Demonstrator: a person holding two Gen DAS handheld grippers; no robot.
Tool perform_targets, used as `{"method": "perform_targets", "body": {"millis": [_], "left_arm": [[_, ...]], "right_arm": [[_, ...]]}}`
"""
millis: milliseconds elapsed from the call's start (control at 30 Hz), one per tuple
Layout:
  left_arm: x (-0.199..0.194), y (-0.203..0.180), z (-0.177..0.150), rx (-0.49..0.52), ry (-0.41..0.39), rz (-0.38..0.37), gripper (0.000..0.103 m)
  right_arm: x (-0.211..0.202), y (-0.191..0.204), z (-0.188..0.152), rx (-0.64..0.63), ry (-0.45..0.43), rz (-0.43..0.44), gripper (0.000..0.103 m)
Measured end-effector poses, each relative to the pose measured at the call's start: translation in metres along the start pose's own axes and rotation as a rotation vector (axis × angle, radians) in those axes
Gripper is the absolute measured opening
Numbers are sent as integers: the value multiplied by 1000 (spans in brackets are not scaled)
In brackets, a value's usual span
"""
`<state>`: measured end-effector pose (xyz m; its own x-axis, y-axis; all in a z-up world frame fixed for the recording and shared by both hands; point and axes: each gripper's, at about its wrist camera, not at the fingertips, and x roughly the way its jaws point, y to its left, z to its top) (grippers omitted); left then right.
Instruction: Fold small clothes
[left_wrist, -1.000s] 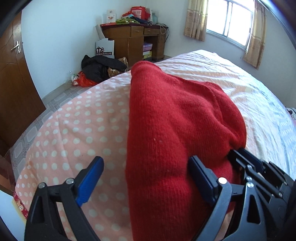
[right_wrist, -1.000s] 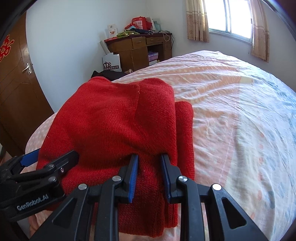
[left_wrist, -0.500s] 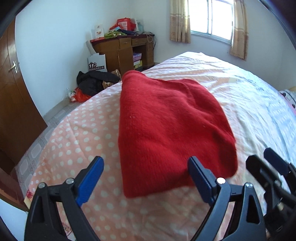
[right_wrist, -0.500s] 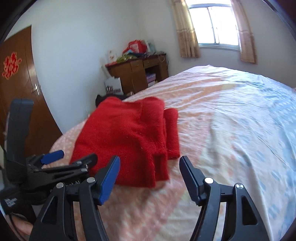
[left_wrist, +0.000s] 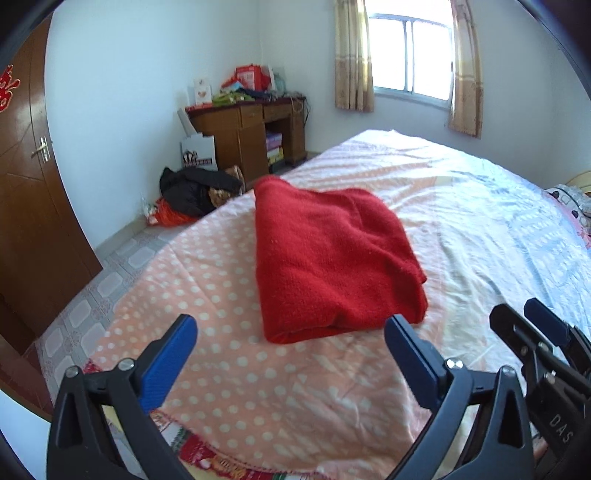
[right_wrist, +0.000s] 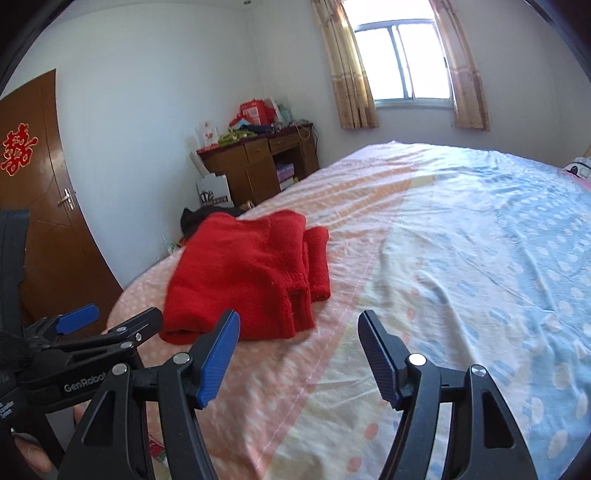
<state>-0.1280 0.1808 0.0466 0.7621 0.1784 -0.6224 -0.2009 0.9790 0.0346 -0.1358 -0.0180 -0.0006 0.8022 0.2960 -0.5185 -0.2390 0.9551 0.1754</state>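
Observation:
A red knitted sweater (left_wrist: 332, 258) lies folded into a thick rectangle on the pink dotted bedsheet (left_wrist: 214, 291), near the bed's foot edge. My left gripper (left_wrist: 291, 325) hovers just short of the sweater's near fold; its jaws are opening and nothing is between them. In the right wrist view the sweater (right_wrist: 240, 280) shows a folded sleeve along its right side. My right gripper (right_wrist: 298, 319) stands open over the bare sheet (right_wrist: 443, 258), clear of the sweater's near right corner. Each gripper also shows in the other's view: the right gripper (left_wrist: 535, 332) and the left gripper (right_wrist: 110, 325).
A wooden desk (left_wrist: 251, 129) piled with bags stands against the far wall. Dark clothes (left_wrist: 195, 188) lie heaped on the tiled floor beside the bed. A brown door (left_wrist: 22, 184) is at the left, a curtained window (left_wrist: 410, 62) at the back, a pillow (left_wrist: 569, 199) far right.
Both grippers let go of the sweater and drew back and up from it. The right jaws went from nearly shut on the knit to open. The sweater now lies flat and folded.

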Motion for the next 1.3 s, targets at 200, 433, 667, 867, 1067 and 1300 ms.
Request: {"method": "perform_targets", "body": {"millis": [200, 433, 667, 867, 1067, 1300], "left_arm": [[-36, 15, -2, -20, -57, 12, 103], [-71, 24, -6, -7, -133, 44, 103], [-99, 27, -3, -18, -190, 21, 103], [-114, 25, -3, -8, -249, 55, 103], [-117, 19, -4, 20, -278, 111, 103], [-123, 15, -5, 33, -304, 132, 103]], "right_arm": [[-45, 15, 7, -27, -80, -23, 68], [-95, 34, 15, -54, -183, -44, 76], [-134, 50, 22, -66, -279, -36, 76], [-161, 54, 24, -67, -391, -52, 83], [-167, 52, 23, -46, -416, -67, 83], [-170, 46, 22, -13, -420, -71, 83]]}}
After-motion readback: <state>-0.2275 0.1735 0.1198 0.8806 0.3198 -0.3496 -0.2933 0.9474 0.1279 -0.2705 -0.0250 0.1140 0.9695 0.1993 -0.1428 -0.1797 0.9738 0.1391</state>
